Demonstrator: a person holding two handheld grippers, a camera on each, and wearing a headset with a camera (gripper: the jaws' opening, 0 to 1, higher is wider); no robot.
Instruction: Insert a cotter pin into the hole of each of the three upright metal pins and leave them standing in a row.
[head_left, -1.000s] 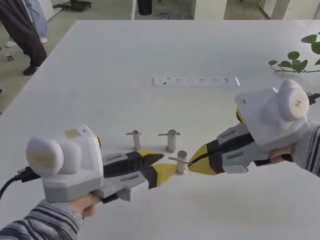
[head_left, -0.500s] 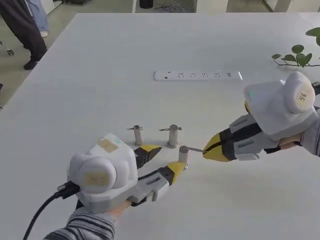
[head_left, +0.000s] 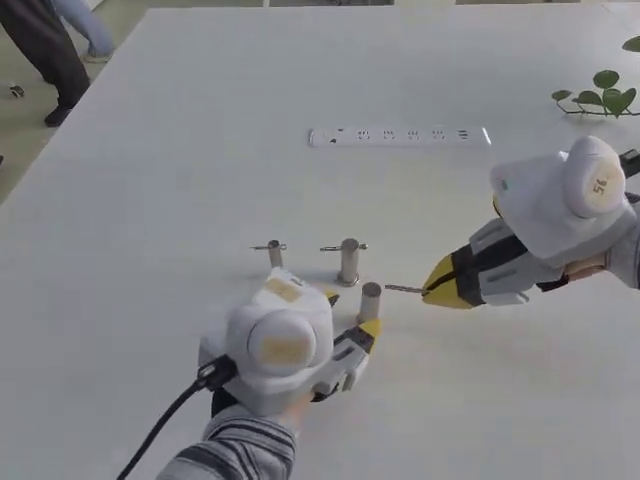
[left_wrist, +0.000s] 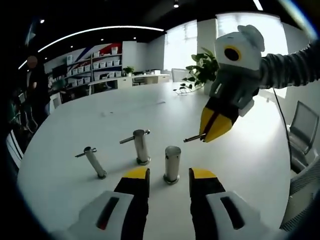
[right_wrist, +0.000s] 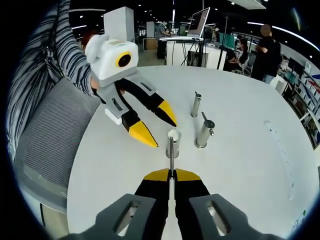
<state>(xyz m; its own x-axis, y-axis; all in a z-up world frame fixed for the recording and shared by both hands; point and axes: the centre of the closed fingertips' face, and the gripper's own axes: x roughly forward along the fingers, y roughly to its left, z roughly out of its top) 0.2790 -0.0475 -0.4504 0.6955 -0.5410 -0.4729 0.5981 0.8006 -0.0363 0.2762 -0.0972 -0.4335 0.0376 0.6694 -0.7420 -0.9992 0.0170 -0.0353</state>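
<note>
1. Jaws of the right hand-held gripper (head_left: 428, 291) were pinched shut on a thin grey metal cotter pin (head_left: 403, 289), which stuck out ahead of them.
2. The left hand-held gripper (head_left: 351, 311) stood open and held nothing. One yellow-tipped jaw stood on each side of the short upright silver metal pin (left_wrist: 172, 162), apparently not touching it.
3. That pin stood on the white worktop (head_left: 200, 150), with the cotter's tip just short of it.
4. Beyond it, the two other upright metal pins (left_wrist: 141, 146) (left_wrist: 94, 162) each carried a cotter pin, so the third and last insertion seemed to be in hand.
5. The next move probably called for steadying the pin with the left jaws, lining the tip up with the cross-hole and pushing through.
6. A second earlier the cotter had overlapped the pin's top; now a gap showed. The left hand-held gripper had swung round from the pin's side to the person's side.
</note>
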